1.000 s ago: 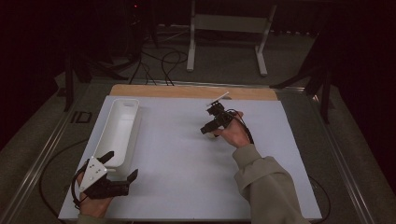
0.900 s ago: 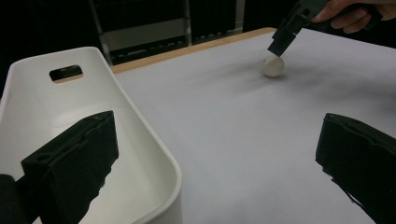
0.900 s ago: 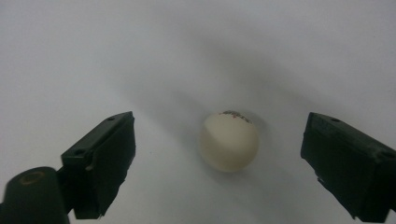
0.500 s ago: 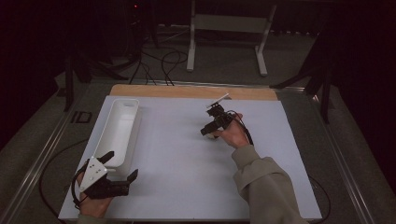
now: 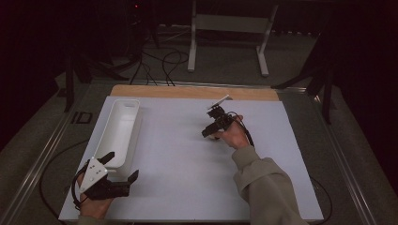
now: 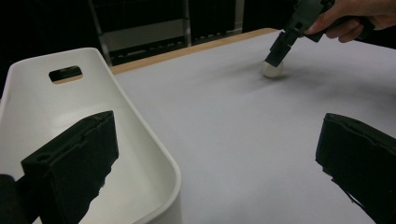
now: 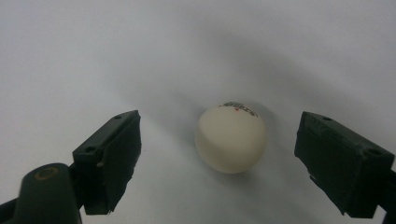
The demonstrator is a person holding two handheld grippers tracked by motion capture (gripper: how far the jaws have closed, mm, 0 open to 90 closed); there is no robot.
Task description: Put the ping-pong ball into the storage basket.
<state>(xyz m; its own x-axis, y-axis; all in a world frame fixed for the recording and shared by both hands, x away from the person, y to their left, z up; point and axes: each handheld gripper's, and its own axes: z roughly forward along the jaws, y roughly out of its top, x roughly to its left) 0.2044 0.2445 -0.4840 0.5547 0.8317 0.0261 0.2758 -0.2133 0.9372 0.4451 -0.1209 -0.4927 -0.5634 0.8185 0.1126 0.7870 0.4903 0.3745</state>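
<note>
A white ball (image 7: 230,138) with small print on top rests on the white table sheet, between the wide-apart jaws of my right gripper (image 7: 233,158), which touch nothing. In the left gripper view the ball (image 6: 272,69) lies just under the right gripper's tip (image 6: 279,49). From above, the right gripper (image 5: 208,133) points down-left at mid-table and hides the ball. My left gripper (image 5: 123,167) is open at the front left, beside the near end of the long white bin (image 5: 123,107). One of its jaws hangs over the bin (image 6: 154,158), which holds nothing.
A wooden strip (image 5: 192,92) runs along the far edge of the table sheet. Cables (image 5: 159,61) and a white metal stand (image 5: 230,23) lie on the dark floor beyond.
</note>
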